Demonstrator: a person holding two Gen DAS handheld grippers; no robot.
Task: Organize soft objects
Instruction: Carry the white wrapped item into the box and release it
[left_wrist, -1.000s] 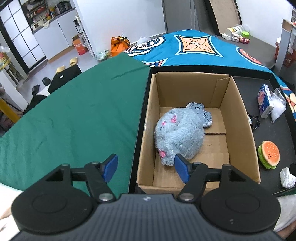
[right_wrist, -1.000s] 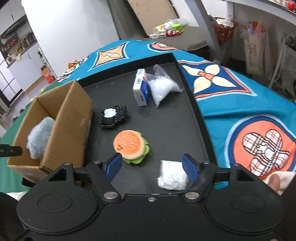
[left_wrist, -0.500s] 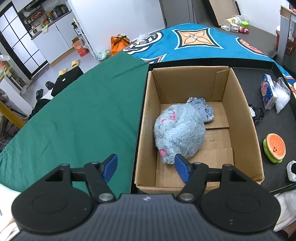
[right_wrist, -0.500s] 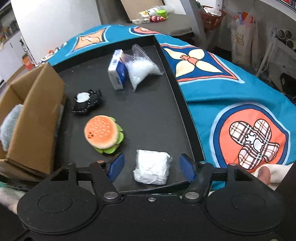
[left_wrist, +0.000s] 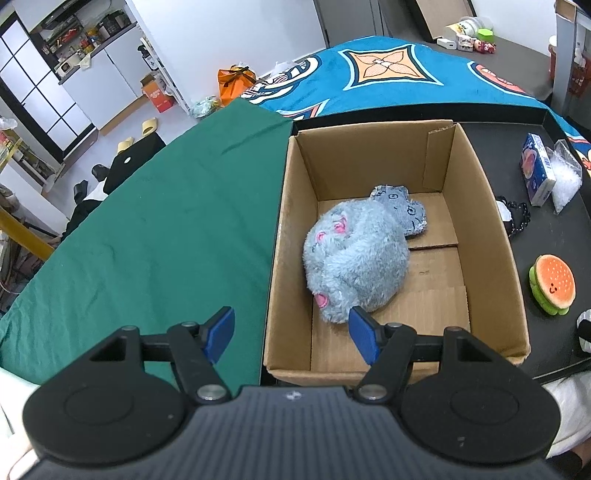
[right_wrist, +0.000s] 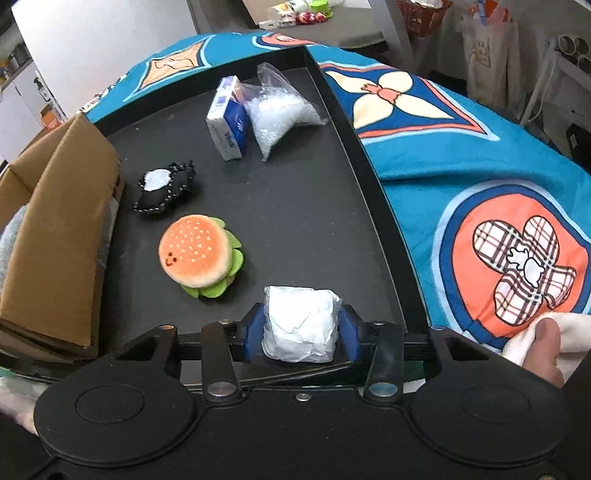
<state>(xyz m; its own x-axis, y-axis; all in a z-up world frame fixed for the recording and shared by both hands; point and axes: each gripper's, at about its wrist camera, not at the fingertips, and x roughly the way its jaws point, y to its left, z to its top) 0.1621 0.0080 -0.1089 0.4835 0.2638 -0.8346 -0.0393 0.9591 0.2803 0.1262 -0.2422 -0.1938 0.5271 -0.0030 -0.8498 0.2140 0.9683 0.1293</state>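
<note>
The right gripper (right_wrist: 301, 330) pinched the white packet (right_wrist: 300, 323) at the tray's (right_wrist: 295, 206) near edge. The box (right_wrist: 55, 225) lay to its left, nearer the left gripper (left_wrist: 291, 332), which hung open and empty

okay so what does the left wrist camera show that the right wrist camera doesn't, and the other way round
Only the left wrist view shows the inside of the cardboard box, with the grey plush lying in it, the green cloth, and the open left gripper.

Only the right wrist view shows the right gripper shut on the white packet.

Both show the burger plush, the blue pack, the clear bag and the black tray.
</note>
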